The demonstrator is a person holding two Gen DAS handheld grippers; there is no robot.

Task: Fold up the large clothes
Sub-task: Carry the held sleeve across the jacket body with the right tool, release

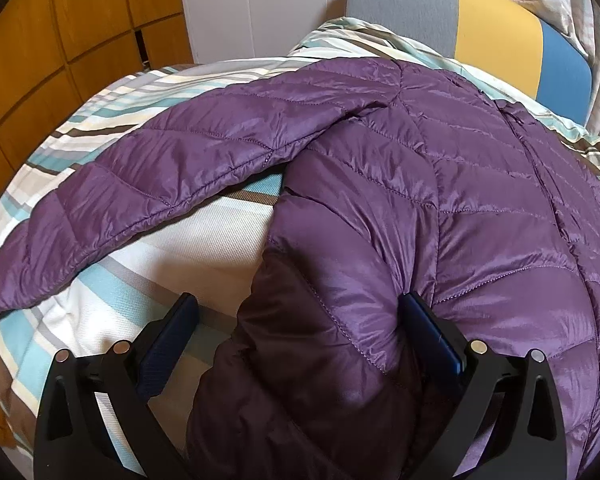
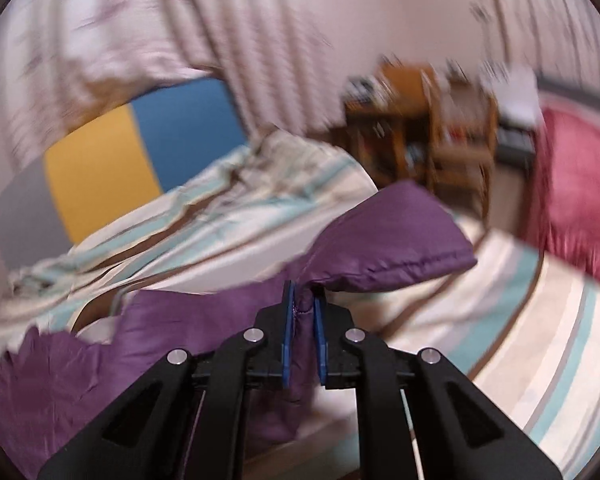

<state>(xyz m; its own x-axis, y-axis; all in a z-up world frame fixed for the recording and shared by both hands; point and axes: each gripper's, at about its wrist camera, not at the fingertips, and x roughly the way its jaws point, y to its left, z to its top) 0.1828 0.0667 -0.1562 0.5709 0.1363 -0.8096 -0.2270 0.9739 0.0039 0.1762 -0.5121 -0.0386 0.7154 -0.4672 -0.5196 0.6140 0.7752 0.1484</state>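
Observation:
A purple quilted down jacket (image 1: 400, 168) lies spread on the striped bed sheet (image 1: 188, 248), with one sleeve (image 1: 160, 184) stretched out to the left. My left gripper (image 1: 299, 299) stands open over the jacket's near edge. A fold of that edge bulges between its fingers, and only the right pad (image 1: 424, 320) touches the fabric. In the blurred right wrist view, my right gripper (image 2: 303, 290) is shut on a pinch of the jacket's purple fabric (image 2: 400, 236), lifted off the sheet (image 2: 520, 320).
A grey, yellow and blue headboard (image 1: 496, 28) stands behind rumpled striped bedding (image 2: 228, 200). Wooden cupboard doors (image 1: 60, 40) line the left side. Beyond the bed are pink striped curtains (image 2: 260, 20), wooden shelves (image 2: 440, 140) and a red cloth (image 2: 572, 192).

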